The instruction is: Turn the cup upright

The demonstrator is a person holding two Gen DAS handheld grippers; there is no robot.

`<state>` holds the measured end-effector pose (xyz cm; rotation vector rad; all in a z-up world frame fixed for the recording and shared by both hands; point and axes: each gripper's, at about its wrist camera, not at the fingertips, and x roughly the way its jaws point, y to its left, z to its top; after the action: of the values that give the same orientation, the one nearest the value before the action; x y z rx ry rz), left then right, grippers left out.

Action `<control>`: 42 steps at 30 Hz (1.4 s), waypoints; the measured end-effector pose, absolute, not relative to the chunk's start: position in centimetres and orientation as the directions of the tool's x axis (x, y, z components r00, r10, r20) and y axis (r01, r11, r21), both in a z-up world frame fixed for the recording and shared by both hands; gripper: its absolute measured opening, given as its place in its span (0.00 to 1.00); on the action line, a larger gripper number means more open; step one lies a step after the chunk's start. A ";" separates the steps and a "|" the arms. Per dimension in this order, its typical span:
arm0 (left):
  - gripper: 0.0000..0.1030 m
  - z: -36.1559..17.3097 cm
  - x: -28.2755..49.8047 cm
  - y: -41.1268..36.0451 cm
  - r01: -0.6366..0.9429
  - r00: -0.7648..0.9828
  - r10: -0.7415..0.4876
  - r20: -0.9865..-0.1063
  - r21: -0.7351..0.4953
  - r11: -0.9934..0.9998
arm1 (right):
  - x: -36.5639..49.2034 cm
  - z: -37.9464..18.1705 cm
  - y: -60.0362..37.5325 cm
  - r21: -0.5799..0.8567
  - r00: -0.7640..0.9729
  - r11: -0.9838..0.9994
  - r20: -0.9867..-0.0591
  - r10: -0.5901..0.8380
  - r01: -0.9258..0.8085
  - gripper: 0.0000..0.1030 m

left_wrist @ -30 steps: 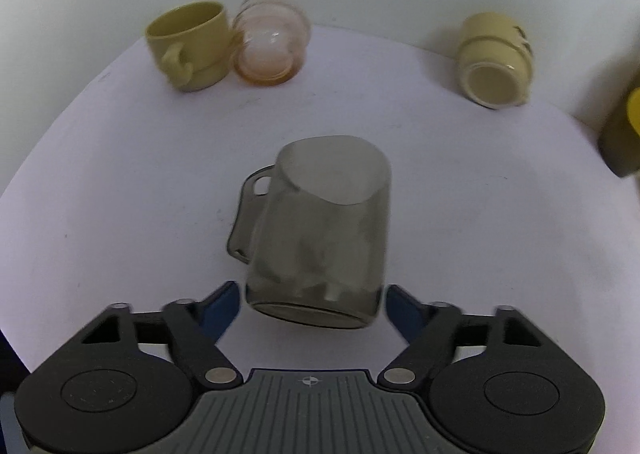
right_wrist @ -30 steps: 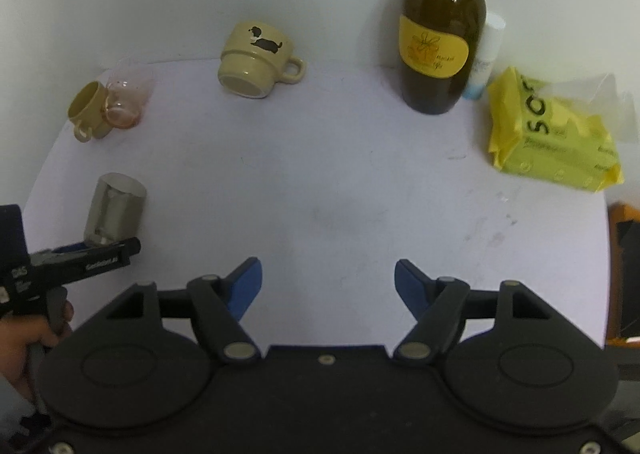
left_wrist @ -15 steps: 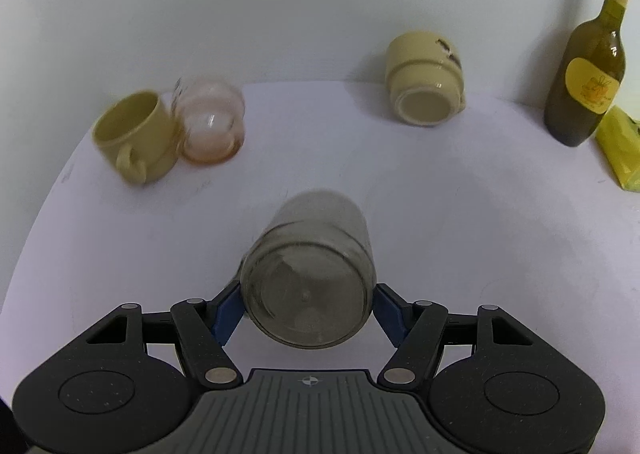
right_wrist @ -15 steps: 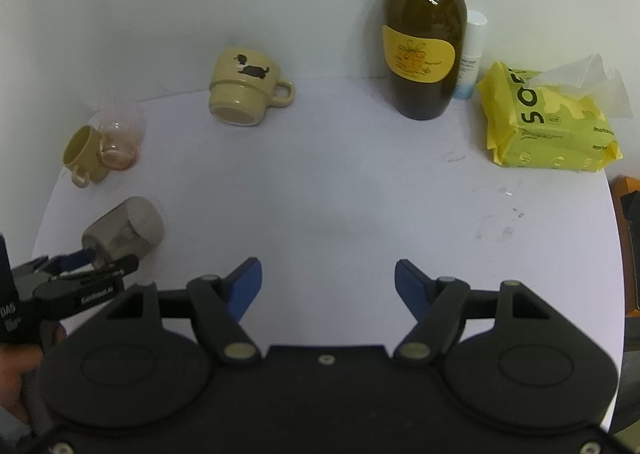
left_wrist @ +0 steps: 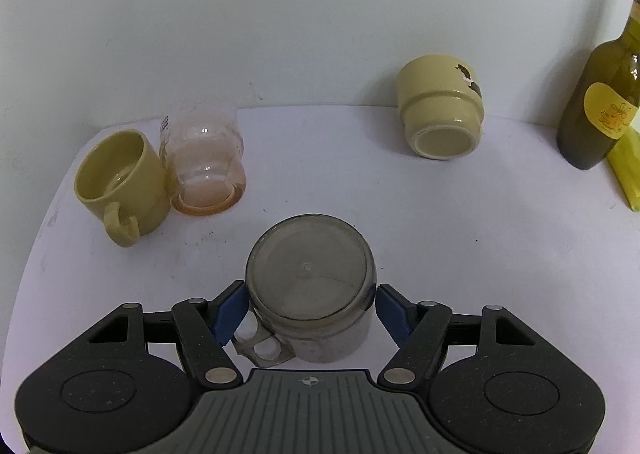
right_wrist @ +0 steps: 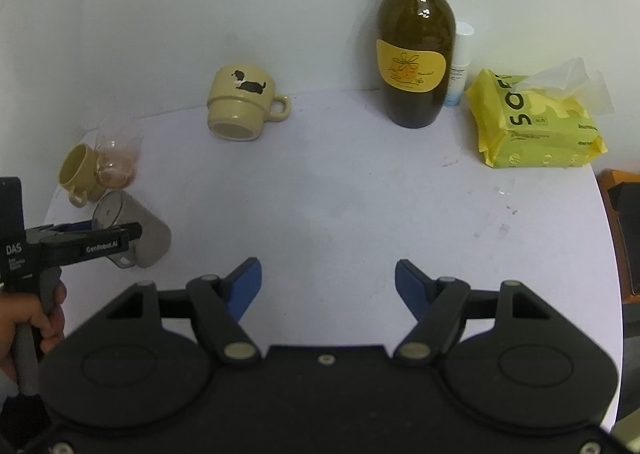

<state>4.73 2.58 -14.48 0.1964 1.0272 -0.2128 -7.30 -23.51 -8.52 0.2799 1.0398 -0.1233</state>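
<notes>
Grey translucent plastic fills the space between the blue pads of the left claw: the grey cup is clamped there across its body, tipped so its flat base faces up and away from the claw and its handle hangs low beside the left pad. The right wrist view shows it leaning at a slant, mouth end down near the tabletop, so I judge it part-way through the turn and not yet upright. Gripping across the round wall rather than the handle probably lets the wrist roll the cup about its own middle.

Beside the grey cup, toward the bottle, the right claw hangs over bare tabletop, spread wide and holding nothing, well apart from the cup.

Beyond the grey cup, to its left, an olive mug lies on its side touching a clear pinkish glass. Further back, a cream mug with a dog picture lies tipped near the wall. A green wine bottle stands farthest right of the grey cup, with a yellow tissue pack beyond it.
</notes>
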 end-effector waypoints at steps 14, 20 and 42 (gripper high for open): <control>0.73 -14.9 5.5 2.2 0.324 0.514 -0.109 -0.851 0.075 0.943 | -8.7 -7.8 -23.4 0.148 0.509 0.944 -0.860 -0.024 0.294 0.70; 0.63 -15.1 5.1 1.5 0.398 0.525 -0.145 -0.839 0.091 0.913 | -9.3 -7.8 -23.5 0.146 0.502 0.937 -0.864 -0.036 0.317 0.70; 0.65 -14.6 5.6 2.0 0.421 0.537 -0.168 -0.827 0.090 0.903 | -9.1 -7.6 -23.3 0.133 0.508 0.938 -0.860 -0.051 0.320 0.70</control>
<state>5.62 1.98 -14.64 0.2942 0.9427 -0.3568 -9.13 -23.33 -7.56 0.2916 1.0171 -0.2270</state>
